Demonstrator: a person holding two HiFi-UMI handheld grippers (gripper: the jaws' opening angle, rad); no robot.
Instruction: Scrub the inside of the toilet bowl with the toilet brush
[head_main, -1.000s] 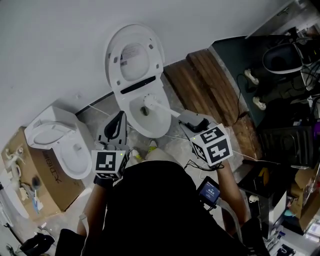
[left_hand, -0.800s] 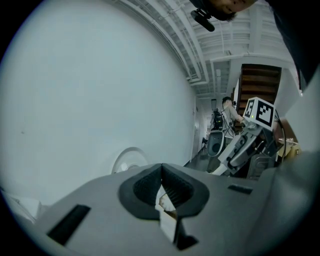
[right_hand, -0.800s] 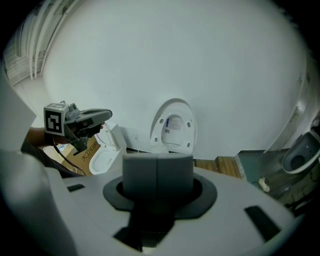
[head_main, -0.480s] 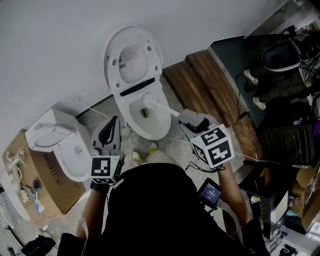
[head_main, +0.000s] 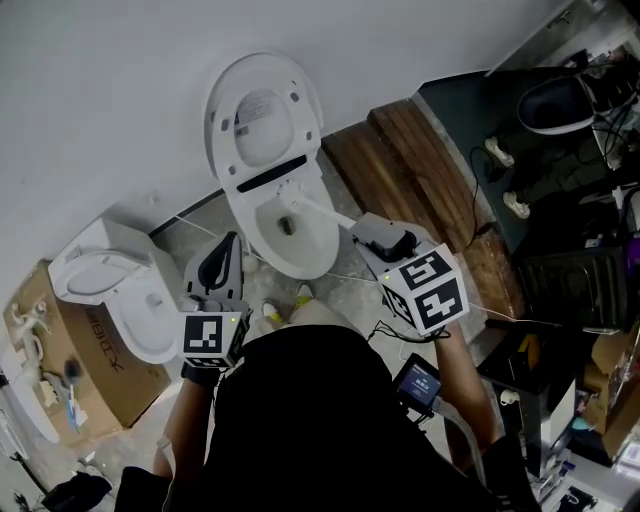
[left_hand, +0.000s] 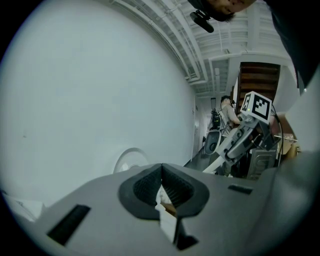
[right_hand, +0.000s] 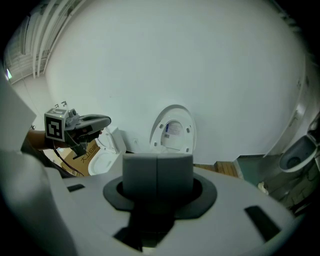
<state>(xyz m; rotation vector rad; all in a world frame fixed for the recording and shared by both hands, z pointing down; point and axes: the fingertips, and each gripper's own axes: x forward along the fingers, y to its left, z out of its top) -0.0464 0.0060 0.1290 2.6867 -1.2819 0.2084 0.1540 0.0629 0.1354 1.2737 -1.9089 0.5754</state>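
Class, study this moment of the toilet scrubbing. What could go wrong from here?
1. The right gripper clamps the toilet brush at its handle's far end; hard scrubbing may twist it loose.
2. The brush head sits high in the toilet bowl, near the raised seat, and might flick water out.
3. A thin cable on the floor beside the bowl could catch a foot.

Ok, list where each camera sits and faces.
Head view: on the person's head, down at the toilet; left gripper, right gripper, torso show.
Left gripper view: on that gripper, past shut jaws at the wall.
Right gripper view: on that gripper, holding the toilet brush, at the raised lid.
Each gripper view shows the other gripper.
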